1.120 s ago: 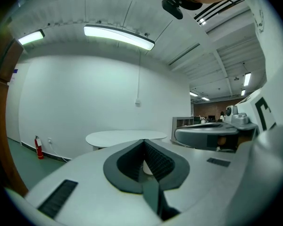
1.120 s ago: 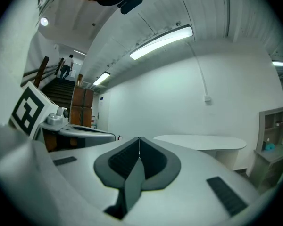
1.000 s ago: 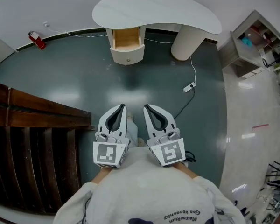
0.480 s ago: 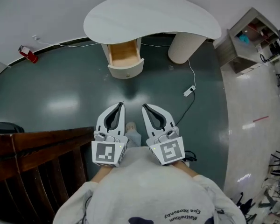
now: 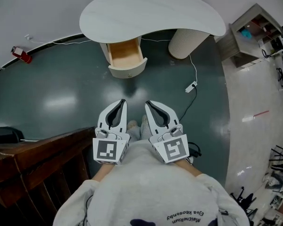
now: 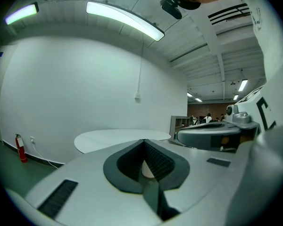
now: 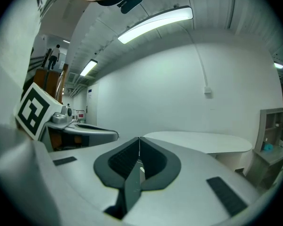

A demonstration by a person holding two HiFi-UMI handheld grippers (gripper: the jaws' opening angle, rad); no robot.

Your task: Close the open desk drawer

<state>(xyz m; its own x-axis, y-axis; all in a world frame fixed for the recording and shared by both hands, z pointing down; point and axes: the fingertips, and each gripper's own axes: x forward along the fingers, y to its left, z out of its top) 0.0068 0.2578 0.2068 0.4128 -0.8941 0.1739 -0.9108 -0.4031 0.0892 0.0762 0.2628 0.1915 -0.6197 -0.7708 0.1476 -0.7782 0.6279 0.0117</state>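
Still approaching: vs 1 s ago the bench (image 5: pixel 151 8) & its open drawer (image 5: pixel 126 54) sat nearer in head view. Left tool (image 5: pixel 122 101) & right tool (image 5: pixel 147 102) were both closed, empty, well short of the drawer front. Drawer was pulled out under the bench, no contact yet.

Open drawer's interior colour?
Light tan wood inside the drawer, with a cream-white front; clearest in the head view.
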